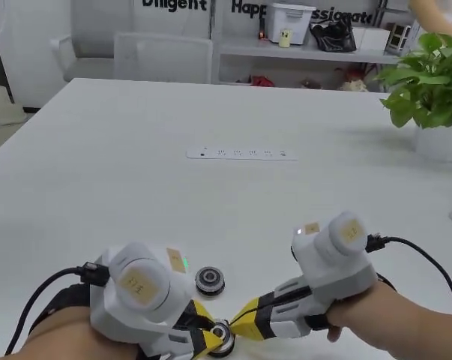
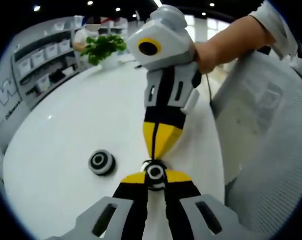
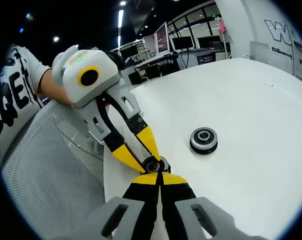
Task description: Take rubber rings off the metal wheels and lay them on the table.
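The left claw (image 1: 208, 337) pinched a small metal wheel (image 3: 155, 164) at the surface's (image 1: 211, 202) near edge, with a second wheel (image 1: 209, 279) lying nearby. The right claw (image 3: 159, 178), tips pressed together, met its rim. To my eye it needed a firm bite on the rubber ring, then a steady outward peel.

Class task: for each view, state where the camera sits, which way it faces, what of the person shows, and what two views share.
Head view: on the headset, facing forward and down over the table; arms show behind the left gripper and right gripper.
Left gripper view: rides that gripper, facing the right gripper and plant; a hand shows.
Right gripper view: rides that gripper, facing the left gripper; a shirt shows.
Both gripper views share the held wheel and loose wheel.
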`<state>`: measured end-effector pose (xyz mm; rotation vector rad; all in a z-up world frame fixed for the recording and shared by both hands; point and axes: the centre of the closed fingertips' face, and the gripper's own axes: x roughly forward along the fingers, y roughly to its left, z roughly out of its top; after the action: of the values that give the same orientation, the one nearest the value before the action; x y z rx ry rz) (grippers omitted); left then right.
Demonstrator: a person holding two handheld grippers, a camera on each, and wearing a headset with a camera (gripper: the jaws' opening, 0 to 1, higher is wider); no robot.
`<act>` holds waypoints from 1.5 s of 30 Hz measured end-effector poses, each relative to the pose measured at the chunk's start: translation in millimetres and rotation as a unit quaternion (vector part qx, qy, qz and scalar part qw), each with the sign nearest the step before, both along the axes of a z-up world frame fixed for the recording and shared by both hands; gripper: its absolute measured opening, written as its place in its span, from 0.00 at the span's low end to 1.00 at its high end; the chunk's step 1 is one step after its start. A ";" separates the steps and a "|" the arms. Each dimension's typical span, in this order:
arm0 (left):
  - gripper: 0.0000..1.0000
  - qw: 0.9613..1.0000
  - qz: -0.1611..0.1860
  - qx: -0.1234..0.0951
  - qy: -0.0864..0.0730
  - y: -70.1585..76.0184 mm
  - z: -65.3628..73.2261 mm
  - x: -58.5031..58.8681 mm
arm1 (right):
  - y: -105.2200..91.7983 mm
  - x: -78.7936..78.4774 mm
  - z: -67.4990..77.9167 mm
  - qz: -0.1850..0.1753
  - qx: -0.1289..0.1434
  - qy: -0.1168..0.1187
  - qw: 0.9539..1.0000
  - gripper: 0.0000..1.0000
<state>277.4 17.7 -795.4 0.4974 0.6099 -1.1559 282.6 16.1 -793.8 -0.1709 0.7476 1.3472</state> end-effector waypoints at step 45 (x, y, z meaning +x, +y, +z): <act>0.14 1.000 -0.022 -0.010 -0.001 -1.3 0.4 -3.8 | 1.9 -6.2 5.8 0.016 0.021 0.001 1.000 0.00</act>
<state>273.6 16.4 -794.9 0.4970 0.5877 -1.2017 276.5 18.0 -788.0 -0.1485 0.7212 1.3919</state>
